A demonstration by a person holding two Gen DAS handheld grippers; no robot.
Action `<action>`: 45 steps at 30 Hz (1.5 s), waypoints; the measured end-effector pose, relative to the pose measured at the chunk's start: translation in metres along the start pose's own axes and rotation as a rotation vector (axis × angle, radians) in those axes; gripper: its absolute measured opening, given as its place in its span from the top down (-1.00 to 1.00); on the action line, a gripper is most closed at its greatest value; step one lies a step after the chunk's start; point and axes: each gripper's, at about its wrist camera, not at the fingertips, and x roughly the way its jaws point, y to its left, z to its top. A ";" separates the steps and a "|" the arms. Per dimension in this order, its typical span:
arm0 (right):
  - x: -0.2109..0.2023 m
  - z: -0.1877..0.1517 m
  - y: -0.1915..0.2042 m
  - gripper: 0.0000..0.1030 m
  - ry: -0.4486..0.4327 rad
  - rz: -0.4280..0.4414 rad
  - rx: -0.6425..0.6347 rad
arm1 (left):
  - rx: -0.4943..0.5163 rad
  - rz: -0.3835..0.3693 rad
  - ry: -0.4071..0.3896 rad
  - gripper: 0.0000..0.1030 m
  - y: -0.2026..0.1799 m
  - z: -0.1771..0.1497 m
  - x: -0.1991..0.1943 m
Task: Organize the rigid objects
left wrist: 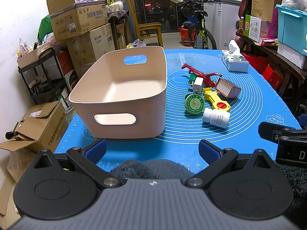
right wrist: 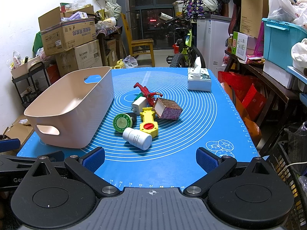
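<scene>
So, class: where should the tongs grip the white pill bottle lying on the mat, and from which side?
Grip the white pill bottle across its round body, coming from above with the open right tongs. It lies on its side, nearest them, so the ends are awkward.

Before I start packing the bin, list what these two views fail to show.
- Green item: mostly hidden behind the white charger and red toy in both views.
- Dark object: right view only, behind the green tin; what it is stays unclear.
- White bottle: label print too small to read.
- Bin: near inner floor hidden by its front wall, left view.
</scene>
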 end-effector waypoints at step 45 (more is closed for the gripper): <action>0.008 0.058 0.012 -0.95 -0.037 0.026 0.060 | -0.055 0.082 0.019 -0.99 0.081 0.087 0.008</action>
